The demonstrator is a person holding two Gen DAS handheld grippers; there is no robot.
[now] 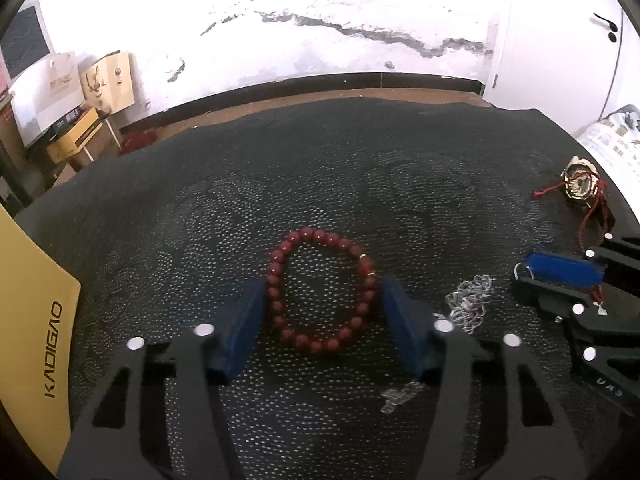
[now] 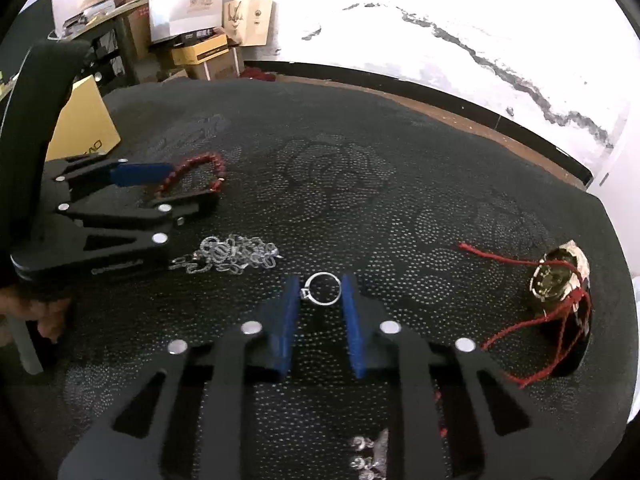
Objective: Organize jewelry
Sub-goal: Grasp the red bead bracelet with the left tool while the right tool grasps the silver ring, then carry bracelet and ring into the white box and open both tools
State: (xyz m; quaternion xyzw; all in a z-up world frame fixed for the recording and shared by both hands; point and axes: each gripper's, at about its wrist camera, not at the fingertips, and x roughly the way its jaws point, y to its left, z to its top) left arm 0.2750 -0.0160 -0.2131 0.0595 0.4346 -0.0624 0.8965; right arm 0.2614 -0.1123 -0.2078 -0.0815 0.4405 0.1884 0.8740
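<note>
A dark red bead bracelet (image 1: 280,320) lies flat on the black patterned cloth (image 1: 320,168). My left gripper (image 1: 323,285) straddles it, one blue pad pressing on each side of the loop. From the right wrist view the same gripper (image 2: 194,184) has the bracelet (image 2: 214,168) between its fingers. A small silver ring (image 2: 323,289) with a stone sits on the cloth, and my right gripper (image 2: 322,285) is shut on it with both blue pads touching its rim. In the left wrist view the right gripper (image 1: 522,276) is low at the right.
A tangled silver chain (image 2: 232,256) lies between the two grippers. A round ornament with red cord (image 2: 558,280) rests at the right. Small silver pieces (image 2: 368,456) lie near the front edge. A yellow box (image 1: 36,320) stands at the left. A hand (image 2: 48,316) holds the left gripper.
</note>
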